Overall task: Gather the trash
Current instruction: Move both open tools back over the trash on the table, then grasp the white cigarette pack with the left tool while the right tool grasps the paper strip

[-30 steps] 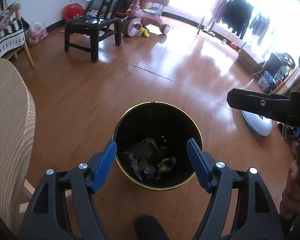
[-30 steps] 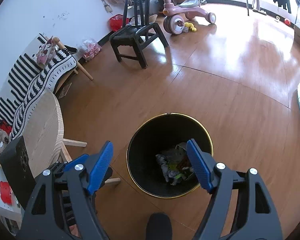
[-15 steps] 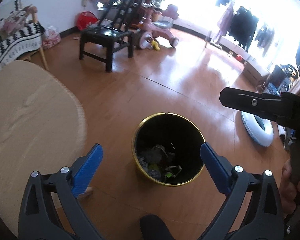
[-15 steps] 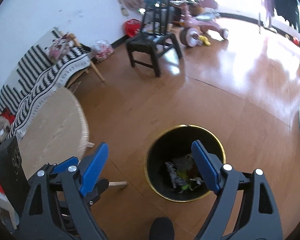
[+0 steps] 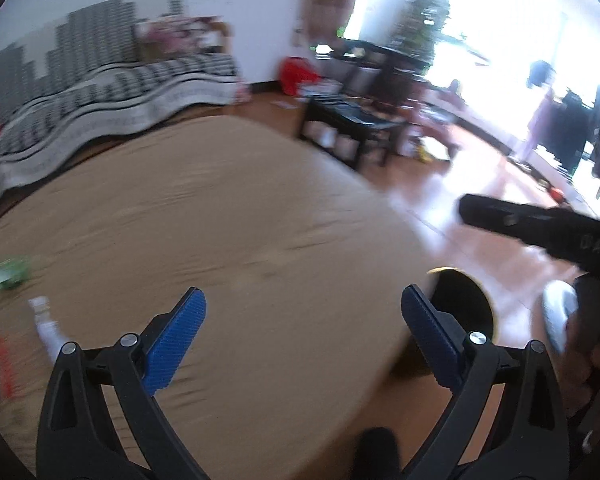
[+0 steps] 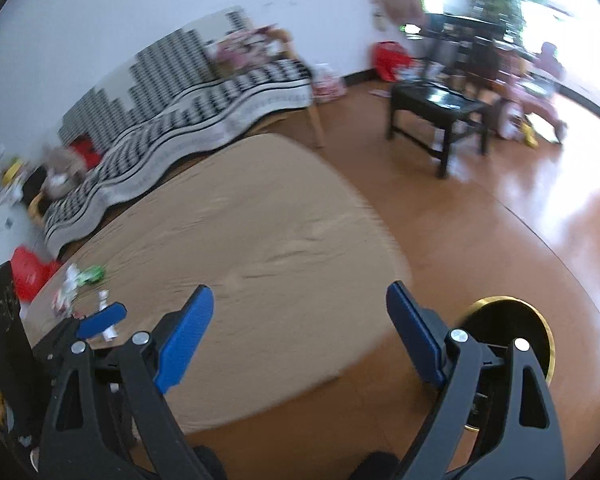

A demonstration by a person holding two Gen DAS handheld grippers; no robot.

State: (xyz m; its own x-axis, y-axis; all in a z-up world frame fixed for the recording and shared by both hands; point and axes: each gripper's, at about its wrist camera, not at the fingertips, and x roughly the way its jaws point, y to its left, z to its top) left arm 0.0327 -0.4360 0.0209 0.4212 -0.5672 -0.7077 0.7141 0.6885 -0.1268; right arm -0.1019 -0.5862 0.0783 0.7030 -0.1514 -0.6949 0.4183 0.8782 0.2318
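My left gripper (image 5: 304, 320) is open and empty above the round wooden table (image 5: 219, 220). My right gripper (image 6: 300, 316) is open and empty over the table's near edge (image 6: 259, 240). Trash lies at the table's far left: a green wrapper (image 5: 9, 274), a small white bottle (image 5: 47, 326) and a red piece (image 5: 3, 364). The right wrist view shows the green wrapper (image 6: 89, 276) and white scraps (image 6: 65, 292) there too. The black bin with a gold rim (image 6: 512, 324) stands on the floor at the right, also seen in the left wrist view (image 5: 464, 300).
A sofa with a black-and-white striped cover (image 6: 171, 120) runs behind the table. A black chair (image 6: 440, 108) and a pink ride-on toy (image 6: 540, 80) stand further back. The other gripper's black body (image 5: 540, 228) crosses the right of the left wrist view.
Both grippers have swung up and left from over the bin toward the table. The bin has slid to the lower right of both views. The jaws stay open.
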